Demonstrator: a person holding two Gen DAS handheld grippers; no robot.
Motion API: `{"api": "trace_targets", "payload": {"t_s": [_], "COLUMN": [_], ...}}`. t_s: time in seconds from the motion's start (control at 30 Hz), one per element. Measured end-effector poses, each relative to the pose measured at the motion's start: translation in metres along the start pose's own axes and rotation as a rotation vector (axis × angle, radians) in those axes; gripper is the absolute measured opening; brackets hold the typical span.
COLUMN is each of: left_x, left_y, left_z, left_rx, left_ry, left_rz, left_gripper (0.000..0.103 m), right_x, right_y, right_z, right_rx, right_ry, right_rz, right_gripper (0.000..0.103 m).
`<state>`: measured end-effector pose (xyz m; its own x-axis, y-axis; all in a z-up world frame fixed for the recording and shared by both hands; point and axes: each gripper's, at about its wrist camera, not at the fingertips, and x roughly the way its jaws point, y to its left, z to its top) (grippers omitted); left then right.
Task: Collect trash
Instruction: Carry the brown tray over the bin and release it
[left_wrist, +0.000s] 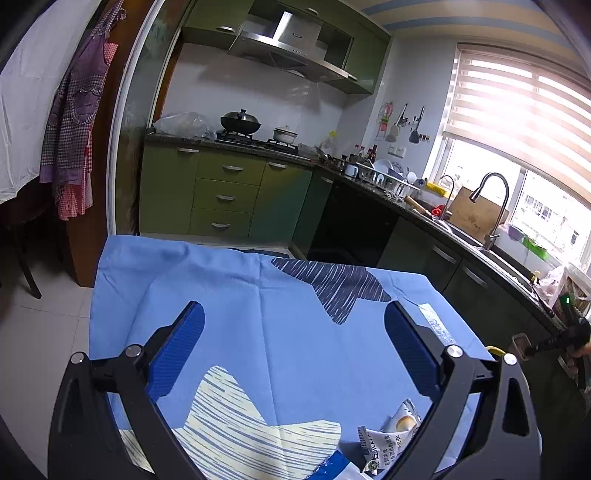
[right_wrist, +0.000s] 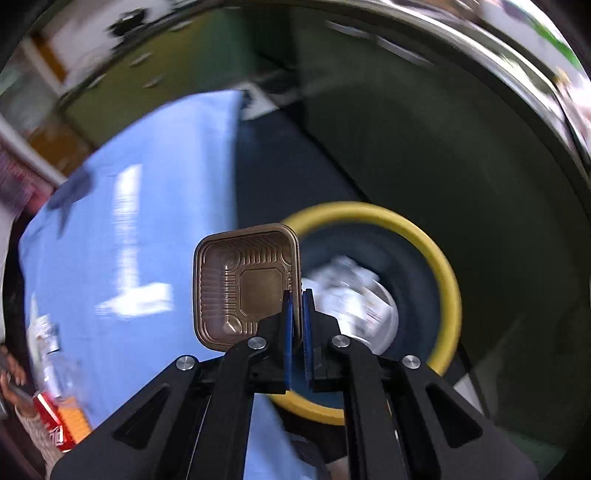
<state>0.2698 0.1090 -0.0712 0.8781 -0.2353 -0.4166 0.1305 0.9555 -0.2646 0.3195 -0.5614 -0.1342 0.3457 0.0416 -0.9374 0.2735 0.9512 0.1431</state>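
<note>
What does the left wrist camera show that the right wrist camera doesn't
Only the left wrist view shows the open left gripper above the tablecloth, snack wrappers near its right finger, and the kitchen: range hood, wok, faucet.

Only the right wrist view shows the right gripper shut on a brown plastic tray, held at the yellow-rimmed bin with white trash inside, plus a red can.

Both show the blue tablecloth and green cabinets.

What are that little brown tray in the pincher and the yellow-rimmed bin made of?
The brown tray looks like thin moulded plastic: glossy, see-through, with pressed ribs. The right gripper pinches its edge. The bin has a matte yellow rim, probably plastic, though blur leaves it uncertain.
</note>
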Motion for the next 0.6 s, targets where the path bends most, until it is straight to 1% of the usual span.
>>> {"api": "trace_targets", "payload": {"t_s": [0.1,0.13,0.2,0.23,0.3,0.37,0.47,0.5,0.53,0.57,0.6], "left_x": [0.001,0.002,0.002,0.003,0.003,0.003,0.004,0.004,0.005,0.005,0.006], "left_y": [0.000,0.000,-0.001,-0.001,-0.002,-0.003,-0.006,-0.008,-0.011,-0.014,-0.019], "left_z": [-0.001,-0.001,-0.001,-0.002,-0.002,-0.002,-0.003,-0.004,-0.004,-0.004,-0.003], "left_rx": [0.001,0.002,0.005,0.008,0.011,0.017,0.025,0.033,0.041,0.053,0.071], "left_ry": [0.007,0.009,0.014,0.017,0.019,0.020,0.028,0.035,0.041,0.046,0.059], "left_rz": [0.001,0.000,0.000,0.000,-0.001,-0.003,-0.014,-0.028,-0.039,-0.053,-0.081], "left_gripper": [0.093,0.093,0.093,0.093,0.093,0.093,0.093,0.093,0.093,0.093,0.093], "right_x": [0.020,0.029,0.039,0.041,0.036,0.025,0.005,-0.001,-0.009,-0.014,-0.020], "right_y": [-0.035,-0.044,-0.058,-0.063,-0.067,-0.065,-0.046,-0.039,-0.029,-0.022,-0.012], "right_z": [-0.002,-0.003,-0.005,-0.006,-0.012,-0.022,-0.047,-0.056,-0.070,-0.079,-0.089], "right_rx": [0.089,0.116,0.160,0.173,0.182,0.188,0.159,0.141,0.115,0.097,0.075], "right_ry": [0.022,0.037,0.050,0.042,0.008,-0.023,-0.061,-0.071,-0.084,-0.092,-0.101], "right_rz": [-0.004,0.004,0.000,-0.025,-0.048,0.002,0.086,0.123,0.173,0.201,0.229], "right_gripper": [0.006,0.008,0.015,0.023,0.025,0.025,0.025,0.025,0.026,0.031,0.033]}}
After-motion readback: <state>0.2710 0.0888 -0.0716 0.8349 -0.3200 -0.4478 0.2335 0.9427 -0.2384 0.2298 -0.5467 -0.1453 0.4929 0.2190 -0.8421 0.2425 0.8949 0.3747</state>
